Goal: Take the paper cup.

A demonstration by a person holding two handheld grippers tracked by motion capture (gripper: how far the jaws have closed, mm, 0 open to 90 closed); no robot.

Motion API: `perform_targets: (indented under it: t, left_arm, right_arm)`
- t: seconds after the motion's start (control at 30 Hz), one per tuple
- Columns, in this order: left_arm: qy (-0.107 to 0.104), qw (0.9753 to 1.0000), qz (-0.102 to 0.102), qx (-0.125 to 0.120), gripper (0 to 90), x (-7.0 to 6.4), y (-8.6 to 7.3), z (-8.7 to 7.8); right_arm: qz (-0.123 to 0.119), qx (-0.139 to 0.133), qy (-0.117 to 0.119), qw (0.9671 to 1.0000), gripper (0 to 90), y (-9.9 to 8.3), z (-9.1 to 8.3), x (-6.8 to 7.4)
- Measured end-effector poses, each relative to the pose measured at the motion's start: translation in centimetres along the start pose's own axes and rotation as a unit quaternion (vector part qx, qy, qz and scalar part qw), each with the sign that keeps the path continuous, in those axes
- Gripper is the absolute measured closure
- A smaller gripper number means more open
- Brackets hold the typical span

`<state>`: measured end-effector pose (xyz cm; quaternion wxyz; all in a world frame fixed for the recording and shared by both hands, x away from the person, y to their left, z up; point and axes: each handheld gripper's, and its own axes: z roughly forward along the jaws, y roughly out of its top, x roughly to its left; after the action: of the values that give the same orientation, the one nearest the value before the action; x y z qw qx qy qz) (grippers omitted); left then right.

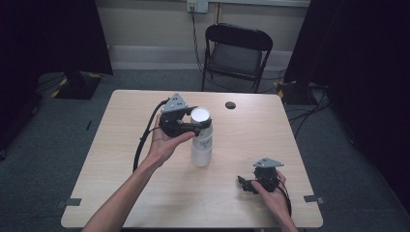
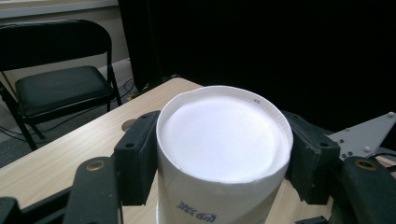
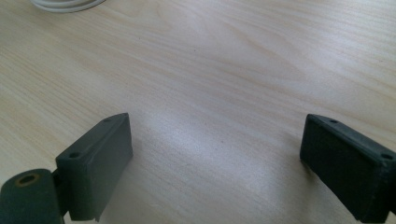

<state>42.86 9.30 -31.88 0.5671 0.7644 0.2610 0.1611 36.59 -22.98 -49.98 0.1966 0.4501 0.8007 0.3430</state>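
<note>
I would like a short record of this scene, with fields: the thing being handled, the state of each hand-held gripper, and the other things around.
thing handled: stack of white paper cups, standing on the table
top cup: closed end up, printed text upside down
left hand-held gripper: jaws against both sides of the top cup, near its top
right hand-held gripper: jaws wide apart, nothing between them, low over the table, near its right front corner
other things: small dark round thing on the far side of the table; black folding chair behind the table
</note>
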Motion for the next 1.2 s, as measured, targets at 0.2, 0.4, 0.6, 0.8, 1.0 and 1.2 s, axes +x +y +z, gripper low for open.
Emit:
perform_targets:
  t: [0.2, 0.4, 0.6, 0.8, 1.0, 1.2]
  left_arm:
    - [0.002, 0.9998, -0.007, -0.017, 35.0, -0.3, 0.5, -0.3]
    - [0.006, 0.9997, 0.003, -0.022, 35.0, -0.2, 1.2, -1.5]
    - [0.007, 0.9994, 0.008, -0.033, 35.0, -0.1, 1.8, -3.3]
    - [0.002, 0.9993, 0.015, -0.033, 34.8, -0.6, 1.5, -5.0]
    - [0.016, 0.9996, 0.004, -0.022, 34.8, -0.8, 0.7, -6.8]
    - [0.009, 0.9997, -0.016, -0.015, 34.9, -0.7, -1.6, -7.7]
  right_arm:
    - [0.000, 0.000, 0.000, 1.0000, 8.8, 0.0, 0.0, 0.0]
    - [0.000, 0.000, 0.000, 1.0000, 8.8, 0.0, 0.0, 0.0]
    - [0.000, 0.000, 0.000, 1.0000, 8.8, 0.0, 0.0, 0.0]
    - [0.001, 0.000, -0.004, 1.0000, 8.9, 0.0, 0.0, 0.1]
    - [0.003, -0.001, -0.007, 1.0000, 9.2, 0.0, 0.0, 0.1]
    - [0.003, 0.001, -0.006, 1.0000, 17.3, 0.0, -0.4, 0.2]
